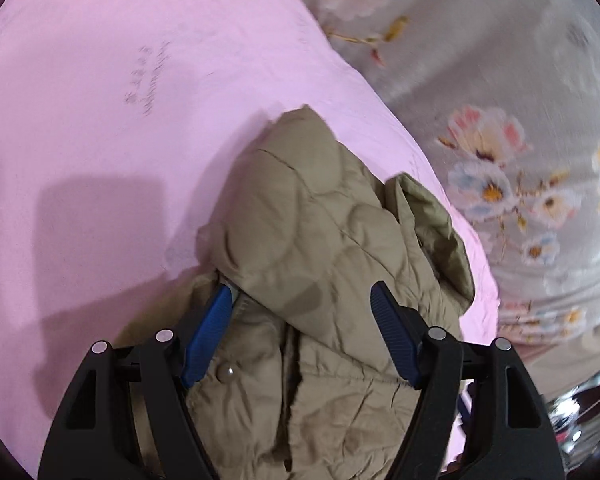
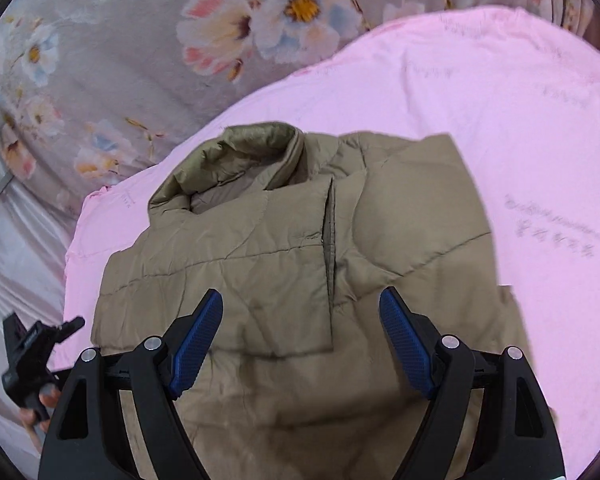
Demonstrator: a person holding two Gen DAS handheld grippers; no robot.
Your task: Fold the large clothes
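Note:
A tan quilted jacket (image 2: 284, 248) lies partly folded on a pink cloth (image 2: 500, 120), collar toward the far side. In the left wrist view the jacket (image 1: 320, 240) is bunched, with a fold lying over and between the fingers. My left gripper (image 1: 302, 296) is open with its jaws wide apart; its left fingertip (image 1: 220, 300) is tucked under a fold of the jacket. My right gripper (image 2: 300, 304) is open above the jacket's lower front, holding nothing. The left gripper (image 2: 32, 356) also shows at the lower left of the right wrist view, held by a hand.
The pink cloth (image 1: 100, 120) covers a surface draped with a grey floral sheet (image 1: 500, 100). The floral sheet (image 2: 100, 60) surrounds the pink cloth on the far and left sides. Dark shiny objects (image 1: 580, 412) sit at the lower right edge.

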